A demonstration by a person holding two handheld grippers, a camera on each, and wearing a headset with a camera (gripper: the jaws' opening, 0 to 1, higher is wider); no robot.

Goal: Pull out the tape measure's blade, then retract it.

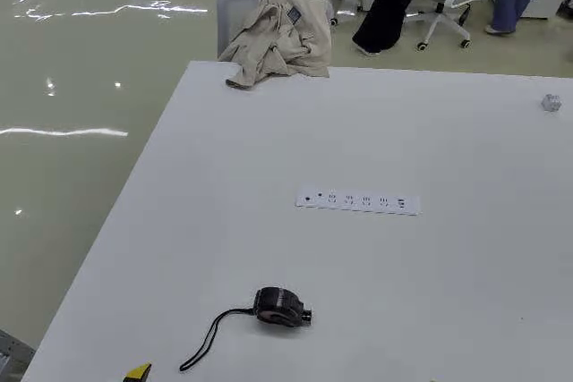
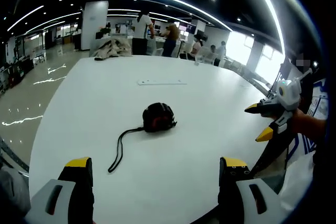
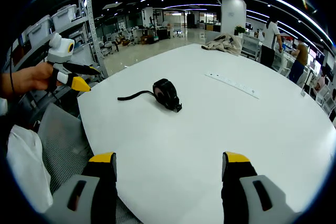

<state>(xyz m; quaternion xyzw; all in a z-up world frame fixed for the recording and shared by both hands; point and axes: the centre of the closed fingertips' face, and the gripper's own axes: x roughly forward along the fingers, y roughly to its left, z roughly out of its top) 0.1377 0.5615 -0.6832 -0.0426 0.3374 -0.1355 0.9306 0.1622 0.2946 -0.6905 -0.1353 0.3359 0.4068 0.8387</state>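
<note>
A black tape measure (image 1: 283, 306) lies on the white table (image 1: 430, 140) near its front edge, blade in, its black wrist strap (image 1: 208, 343) looped out to the left. It also lies ahead of both grippers, as the tape measure (image 2: 158, 116) and the tape measure (image 3: 168, 93). My left gripper (image 2: 156, 166) is open and holds nothing, short of the table's near edge. My right gripper (image 3: 169, 158) is open too, over the table's edge with a wide stretch of table between it and the tape. A gripper's yellow fingertip (image 1: 137, 371) pokes in at the bottom of the head view.
A white power strip (image 1: 358, 201) lies mid-table beyond the tape. A beige jacket (image 1: 277, 38) is draped over a chair at the far edge. A small crumpled object (image 1: 551, 102) sits far right. The table's left edge drops to glossy floor (image 1: 81, 87). Office chairs and people stand behind.
</note>
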